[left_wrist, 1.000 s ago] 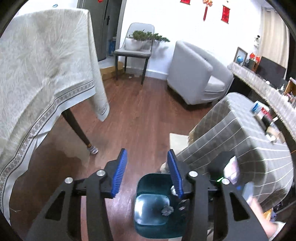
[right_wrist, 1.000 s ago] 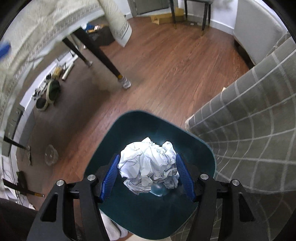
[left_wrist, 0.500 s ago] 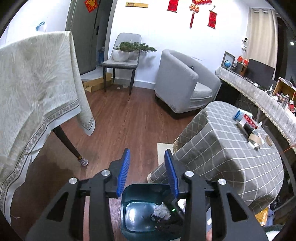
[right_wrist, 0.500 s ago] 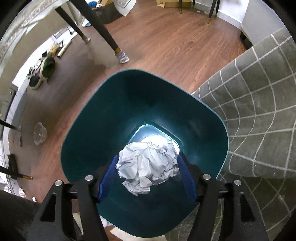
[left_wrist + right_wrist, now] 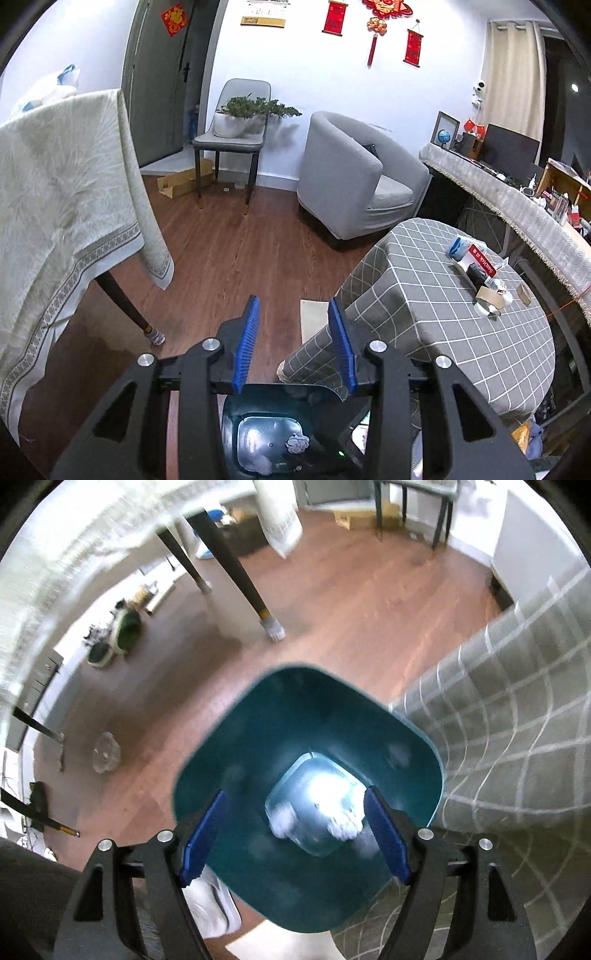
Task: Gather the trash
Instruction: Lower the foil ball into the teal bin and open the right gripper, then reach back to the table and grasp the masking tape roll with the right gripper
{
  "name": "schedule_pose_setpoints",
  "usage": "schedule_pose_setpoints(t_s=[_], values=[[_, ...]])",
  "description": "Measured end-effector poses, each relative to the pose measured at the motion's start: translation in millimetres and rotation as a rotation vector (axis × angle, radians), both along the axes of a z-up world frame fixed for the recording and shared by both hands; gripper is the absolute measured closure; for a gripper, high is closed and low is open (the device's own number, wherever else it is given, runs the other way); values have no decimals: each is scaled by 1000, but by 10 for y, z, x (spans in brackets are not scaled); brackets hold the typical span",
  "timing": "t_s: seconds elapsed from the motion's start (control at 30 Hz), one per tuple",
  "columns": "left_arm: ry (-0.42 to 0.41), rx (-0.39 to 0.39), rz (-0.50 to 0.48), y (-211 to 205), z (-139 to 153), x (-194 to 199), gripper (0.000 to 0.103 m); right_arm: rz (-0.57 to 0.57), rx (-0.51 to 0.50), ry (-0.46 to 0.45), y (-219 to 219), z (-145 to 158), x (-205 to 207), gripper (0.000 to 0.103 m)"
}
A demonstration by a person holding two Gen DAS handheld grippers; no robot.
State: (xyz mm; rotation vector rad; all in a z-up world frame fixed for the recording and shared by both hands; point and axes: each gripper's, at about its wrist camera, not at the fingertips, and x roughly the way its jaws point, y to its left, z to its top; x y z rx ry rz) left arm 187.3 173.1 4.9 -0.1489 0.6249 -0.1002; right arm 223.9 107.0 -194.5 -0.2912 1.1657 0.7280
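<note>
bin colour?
Dark teal bin, clearest in the right wrist view.

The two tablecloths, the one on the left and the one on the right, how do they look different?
The left tablecloth is cream with a leafy pattern and a patterned border; the right tablecloth is grey with white checks. The left one's top looks bare apart from a white and blue thing at its far edge, while the right one has small boxes and packets on top. Both drape low toward the wooden floor.
</note>
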Motion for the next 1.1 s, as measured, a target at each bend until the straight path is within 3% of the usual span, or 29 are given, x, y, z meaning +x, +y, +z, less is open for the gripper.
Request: schedule_pose_setpoints(t_s=[0.23,0.3,0.53,1.1], values=[[-50,27,12,-115,192,2,60,13,137,-137,-134,720,-71,26],[-71,38,19,-146,261,-13,53,11,173,-181,-232,923,-102,26],[-96,37,-5,-356,363,5,42,-29,242,-307,-665,1426,-133,26],[-103,62,-112,-1211,327,220,18,-258,238,-427,-1999,1807,75,22]])
